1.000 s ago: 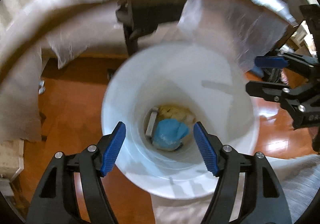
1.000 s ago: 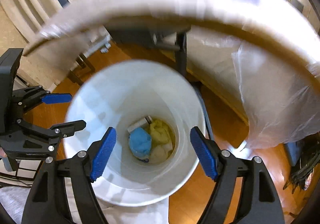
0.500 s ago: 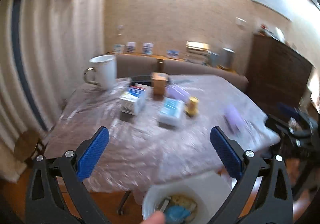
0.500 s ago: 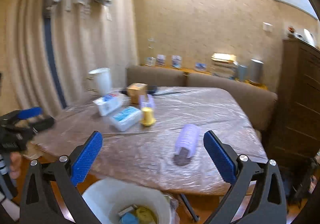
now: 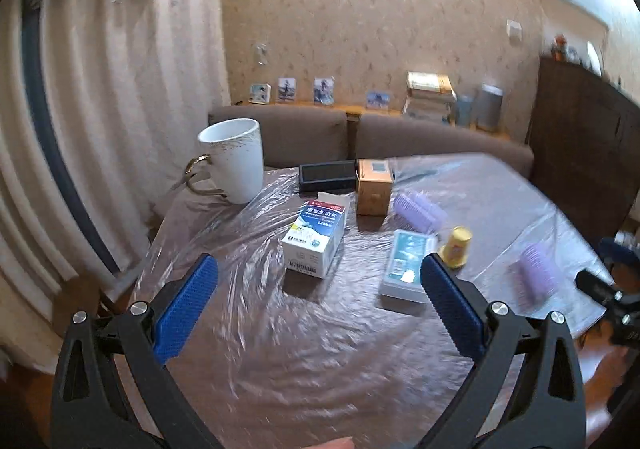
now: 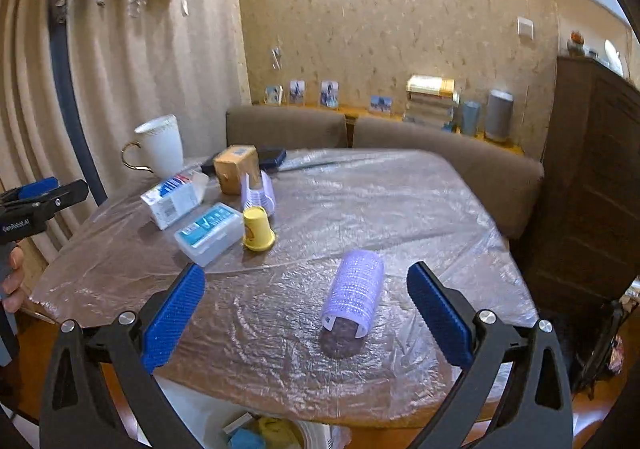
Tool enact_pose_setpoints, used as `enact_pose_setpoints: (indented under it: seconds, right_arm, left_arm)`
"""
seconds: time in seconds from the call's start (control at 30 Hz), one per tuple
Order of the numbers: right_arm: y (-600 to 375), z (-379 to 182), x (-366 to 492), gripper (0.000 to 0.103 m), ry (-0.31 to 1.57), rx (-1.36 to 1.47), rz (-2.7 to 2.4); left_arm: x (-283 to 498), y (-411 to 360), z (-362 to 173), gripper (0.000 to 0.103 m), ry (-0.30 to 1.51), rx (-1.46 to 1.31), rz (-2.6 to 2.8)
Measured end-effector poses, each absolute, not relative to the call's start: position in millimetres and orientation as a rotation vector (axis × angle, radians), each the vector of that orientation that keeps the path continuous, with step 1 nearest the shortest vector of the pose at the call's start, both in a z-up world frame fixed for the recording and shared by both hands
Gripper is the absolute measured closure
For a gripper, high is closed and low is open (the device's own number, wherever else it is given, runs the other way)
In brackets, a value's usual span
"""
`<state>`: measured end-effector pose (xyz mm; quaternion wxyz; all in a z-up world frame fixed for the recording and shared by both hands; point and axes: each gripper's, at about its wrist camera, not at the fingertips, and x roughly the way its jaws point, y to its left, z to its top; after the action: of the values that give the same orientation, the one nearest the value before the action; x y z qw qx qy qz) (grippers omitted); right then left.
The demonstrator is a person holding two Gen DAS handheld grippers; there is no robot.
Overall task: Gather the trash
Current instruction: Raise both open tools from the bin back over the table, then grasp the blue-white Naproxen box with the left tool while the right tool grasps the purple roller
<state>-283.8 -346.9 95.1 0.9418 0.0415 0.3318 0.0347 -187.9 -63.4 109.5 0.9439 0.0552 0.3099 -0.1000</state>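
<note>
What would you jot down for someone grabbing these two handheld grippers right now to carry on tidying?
Left gripper: jaws just opened wide, nothing between them, pointing at the table.
Right gripper: the same, open and empty, with the purple hair roller lying just ahead of it.
White bin: on the floor under the table's near edge, already holding blue and yellow scraps.
On the plastic-covered table: medicine box, blue-topped plastic case, yellow cup, brown box, second roller, mug.
Left: pick out the trash and drop it in the bin.
</note>
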Motion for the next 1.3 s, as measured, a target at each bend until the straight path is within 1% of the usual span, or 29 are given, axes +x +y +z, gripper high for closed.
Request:
enact_pose_setpoints:
  seconds: [0.27,0.47,0.73,0.8,1.17,1.23,1.3]
  right_arm:
    - [-358,55,-244,0.004,0.828,0.184,0.022]
    - [-357,41,-234,0.004,0.851,0.2,-0.009]
    - [-357,36,-227,0.005,0.833,0.219,-0.029]
    - [-356,35,-225,0.008,0.835,0.218,-0.036]
    - [-355,32,-220,0.009,0.831,0.22,-0.074]
    - [-357,31,-220,0.01,0.831,0.223,-0.079]
    - [-357,31,-218,0.015,0.834,0.216,-0.088]
  left_arm:
    - [-125,-67,70,0.001,0.808,0.185,-0.314]
    - [-93,-71,48,0.001,0.885,0.224,-0.347]
    - [-69,-76,33,0.001,0.917,0.242,-0.376]
    - [-65,-76,30,0.001,0.926,0.24,-0.384]
    - [-44,-75,24,0.002,0.944,0.226,-0.433]
    - [-42,-75,24,0.002,0.941,0.236,-0.442]
    - [-40,-76,23,0.004,0.944,0.24,-0.455]
